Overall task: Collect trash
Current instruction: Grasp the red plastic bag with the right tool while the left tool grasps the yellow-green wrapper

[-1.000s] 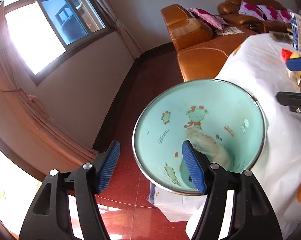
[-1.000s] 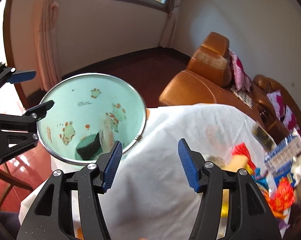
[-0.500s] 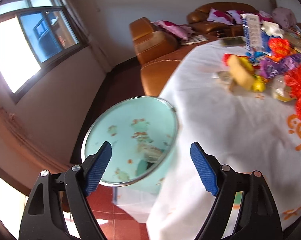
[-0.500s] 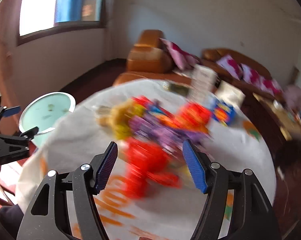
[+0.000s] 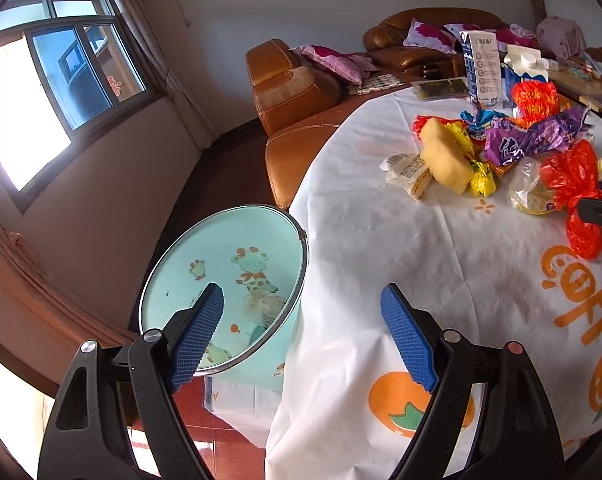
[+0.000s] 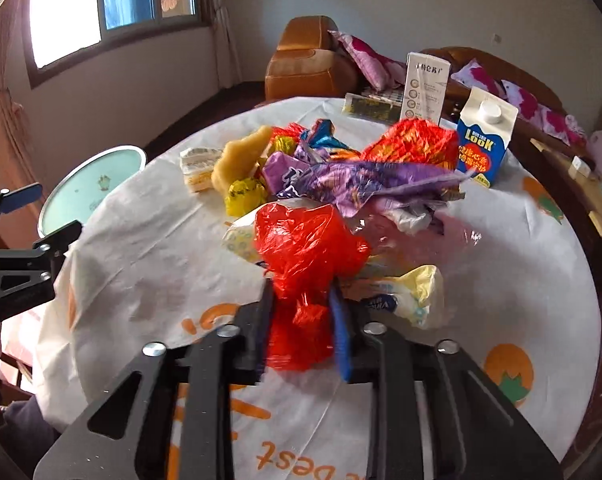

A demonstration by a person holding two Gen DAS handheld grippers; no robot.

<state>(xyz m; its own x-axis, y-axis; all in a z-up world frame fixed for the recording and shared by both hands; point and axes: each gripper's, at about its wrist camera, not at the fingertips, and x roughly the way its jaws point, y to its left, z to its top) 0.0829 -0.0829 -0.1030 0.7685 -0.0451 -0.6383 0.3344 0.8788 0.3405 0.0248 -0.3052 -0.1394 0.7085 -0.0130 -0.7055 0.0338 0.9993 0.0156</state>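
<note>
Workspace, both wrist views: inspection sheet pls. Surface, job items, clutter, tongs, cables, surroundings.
Surface: round table under a white cloth with orange prints.
Job's things: red plastic bag; purple wrapper; yellow wrapper; pale packet; mint bin beside the table edge, something already inside.
Clutter: blue-white carton and tall white box, both upright; yellow sponge-like lump.
Grippers: right tongs closed on the red plastic bag; left tongs open, empty, near the bin.
Cables: nothing seen.
Surroundings: brown leather sofas, window, red floor.
</note>
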